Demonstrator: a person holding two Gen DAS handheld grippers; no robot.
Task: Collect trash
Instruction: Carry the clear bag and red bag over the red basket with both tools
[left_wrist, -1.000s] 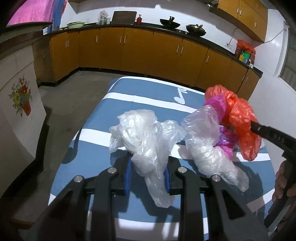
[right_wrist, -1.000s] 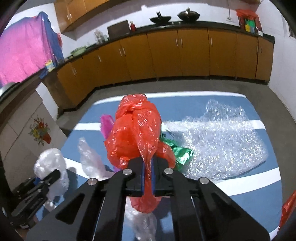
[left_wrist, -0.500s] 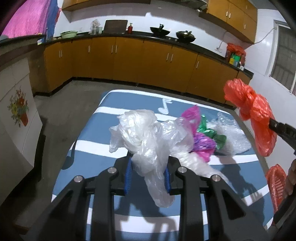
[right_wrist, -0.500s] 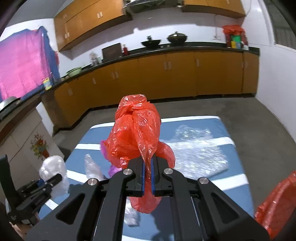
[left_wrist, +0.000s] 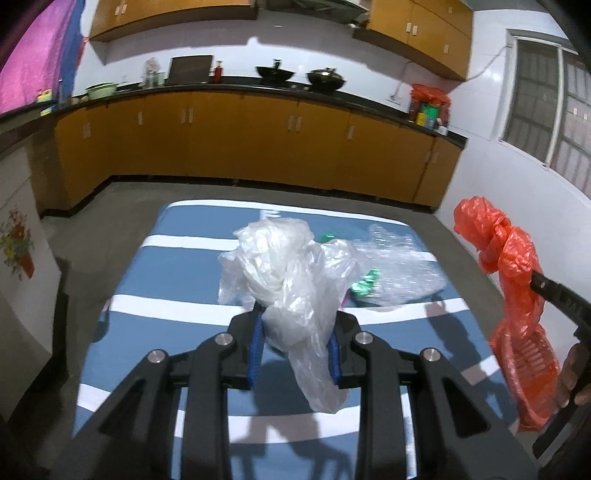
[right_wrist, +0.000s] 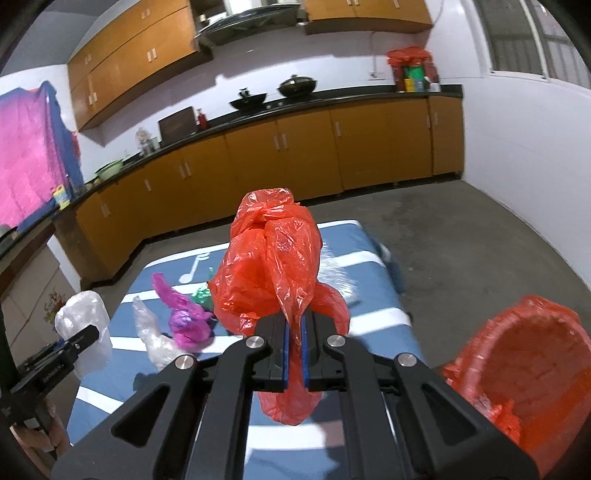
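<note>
My left gripper (left_wrist: 295, 343) is shut on a crumpled clear plastic bag (left_wrist: 291, 266) and holds it above the blue striped table (left_wrist: 155, 280). My right gripper (right_wrist: 294, 345) is shut on a crumpled red plastic bag (right_wrist: 273, 258), held high near the table's right edge; this bag also shows in the left wrist view (left_wrist: 509, 258). A red mesh basket (right_wrist: 528, 369) stands low at the right beside the table. On the table lie a pink bag (right_wrist: 184, 317), a clear bag (right_wrist: 151, 332), a green wrapper (left_wrist: 365, 284) and bubble wrap (left_wrist: 402, 266).
Orange kitchen cabinets (left_wrist: 258, 140) run along the back wall under a dark counter with woks. A white cabinet with a flower picture (left_wrist: 18, 251) stands left of the table. Grey concrete floor (right_wrist: 480, 236) surrounds the table.
Both grippers have risen and pulled back with their bags. The right gripper has swung right with the red bag, and the red basket has come into view beside it.
</note>
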